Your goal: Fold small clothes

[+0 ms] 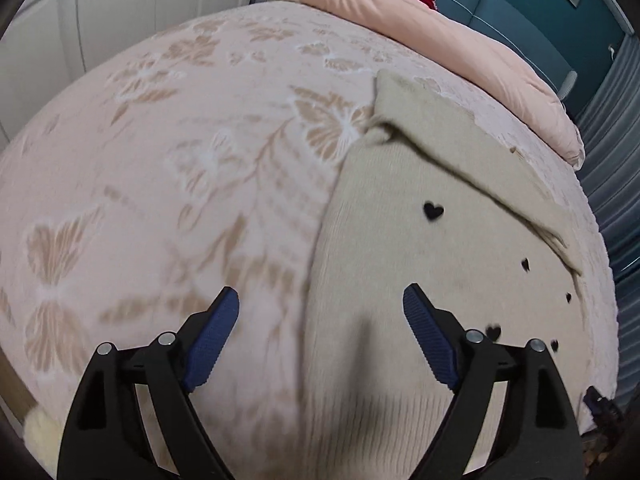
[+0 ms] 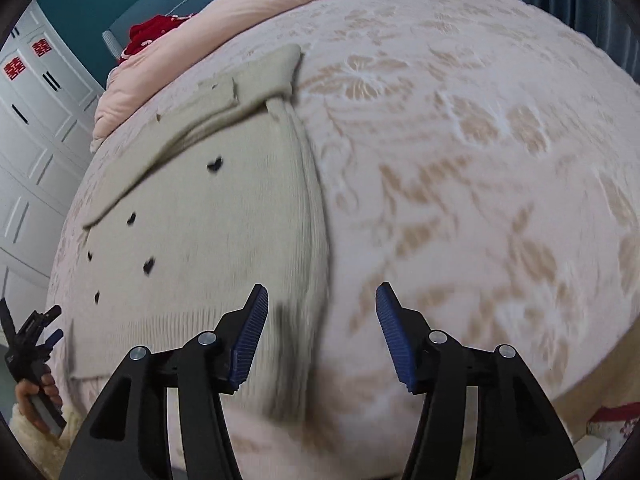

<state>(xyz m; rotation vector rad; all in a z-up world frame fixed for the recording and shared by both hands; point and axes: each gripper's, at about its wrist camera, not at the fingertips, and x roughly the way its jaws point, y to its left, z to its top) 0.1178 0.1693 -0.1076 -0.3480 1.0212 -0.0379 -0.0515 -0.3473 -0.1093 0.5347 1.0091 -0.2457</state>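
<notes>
Your cream ribbed-knit sweater (image 1: 420,280), dotted with small black hearts (image 1: 433,211), lies flat on the pink floral bedspread (image 1: 160,160), 1 sleeve (image 1: 452,148) folded across its top toward 1 o'clock, probably squaring it up. Your left gripper (image 1: 320,320) and right gripper (image 2: 322,320) hang above its 2 side edges, fingers spread, holding nothing.

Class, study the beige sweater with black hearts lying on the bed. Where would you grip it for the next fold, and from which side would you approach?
Probably grip the sweater at its ribbed hem, the near edge. It lies flat, with a sleeve already folded across the top. Come from the near side of the bed, the left gripper and right gripper, both open, at the hem's corners.
</notes>
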